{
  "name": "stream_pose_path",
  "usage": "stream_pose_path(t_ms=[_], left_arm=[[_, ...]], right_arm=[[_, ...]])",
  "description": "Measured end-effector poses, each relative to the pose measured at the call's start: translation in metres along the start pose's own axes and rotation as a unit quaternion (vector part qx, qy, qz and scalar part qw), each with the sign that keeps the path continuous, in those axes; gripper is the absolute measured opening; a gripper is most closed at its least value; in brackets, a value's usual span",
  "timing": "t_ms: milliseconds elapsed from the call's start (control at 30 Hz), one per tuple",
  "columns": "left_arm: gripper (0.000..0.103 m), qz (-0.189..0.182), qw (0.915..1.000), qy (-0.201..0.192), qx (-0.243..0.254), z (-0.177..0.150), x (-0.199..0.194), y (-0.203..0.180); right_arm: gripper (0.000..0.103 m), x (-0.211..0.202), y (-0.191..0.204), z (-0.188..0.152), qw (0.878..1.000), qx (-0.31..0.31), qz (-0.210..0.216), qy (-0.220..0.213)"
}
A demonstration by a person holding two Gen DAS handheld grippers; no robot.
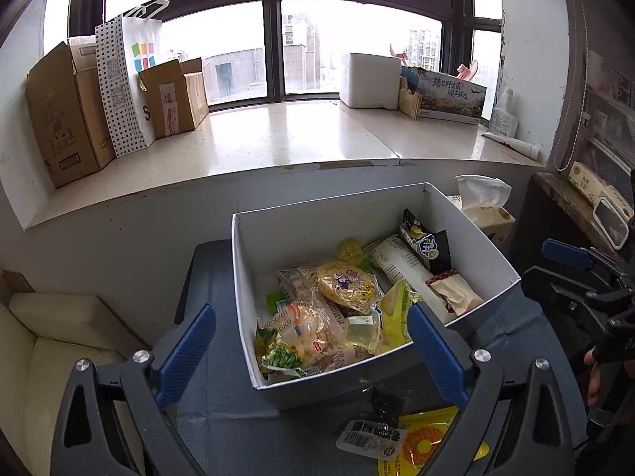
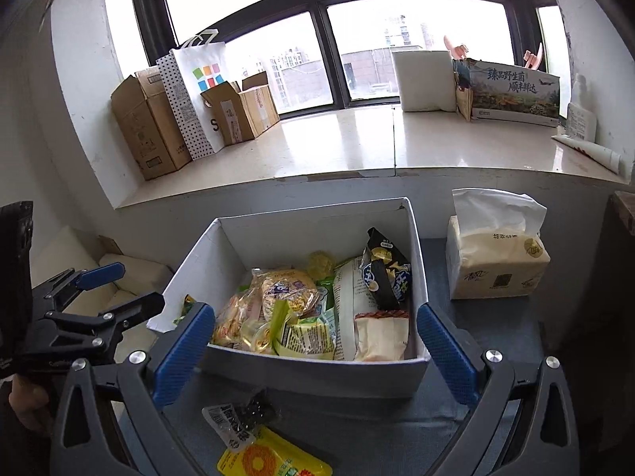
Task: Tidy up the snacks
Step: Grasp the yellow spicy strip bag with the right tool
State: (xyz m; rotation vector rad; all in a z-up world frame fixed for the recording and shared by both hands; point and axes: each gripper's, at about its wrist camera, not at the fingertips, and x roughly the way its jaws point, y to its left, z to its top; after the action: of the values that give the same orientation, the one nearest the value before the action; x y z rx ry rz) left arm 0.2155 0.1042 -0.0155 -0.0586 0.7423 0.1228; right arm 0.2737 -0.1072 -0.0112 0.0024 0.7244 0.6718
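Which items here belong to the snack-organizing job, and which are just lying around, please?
Job:
white box of snacks
yellow packet, outside the box
clear packet, outside the box

Lying about:
tissue pack
cardboard boxes on the sill
dotted paper bag
printed carton
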Motion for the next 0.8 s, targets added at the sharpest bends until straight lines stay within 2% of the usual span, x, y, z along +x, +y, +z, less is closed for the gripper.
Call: stream_pose_path(t_ms=[100,267,333,533,667,800], left_arm=[[0.099,-0.017,0.9996,-0.005,-0.02,-0.017,-0.022,0.003],[0.1,-0.042,0.9982,-0.008,-0.043,-0.058,-0.057,0.003],[0.102,-0.046,0.9972,-0.007,-0.058,-0.075,-0.067,0.006],[0.102,-0.056,0.9941,0.011,-0.093,-0.113,-0.084,0.02],[0.102,-0.054,0.9934,0.02,-0.099,-0.127,-0.086,0.024],[0.102,-0.058,0.9939,0.025,-0.091,-0.131,-0.088,0.022]], right_arm=[[0.103,-0.022,0.008,-0.023,1.0,-0.023,0.001,-0.004],[0.103,-0.041,0.016,-0.072,0.999,-0.036,0.02,0.014],[0.103,-0.037,0.019,-0.092,0.998,-0.045,0.014,0.03],[0.103,-0.008,0.03,-0.14,0.992,-0.089,0.04,0.085],[0.103,0.015,0.037,-0.155,0.982,-0.144,0.058,0.11],[0.103,0.032,0.045,-0.156,0.959,-0.243,0.071,0.129]])
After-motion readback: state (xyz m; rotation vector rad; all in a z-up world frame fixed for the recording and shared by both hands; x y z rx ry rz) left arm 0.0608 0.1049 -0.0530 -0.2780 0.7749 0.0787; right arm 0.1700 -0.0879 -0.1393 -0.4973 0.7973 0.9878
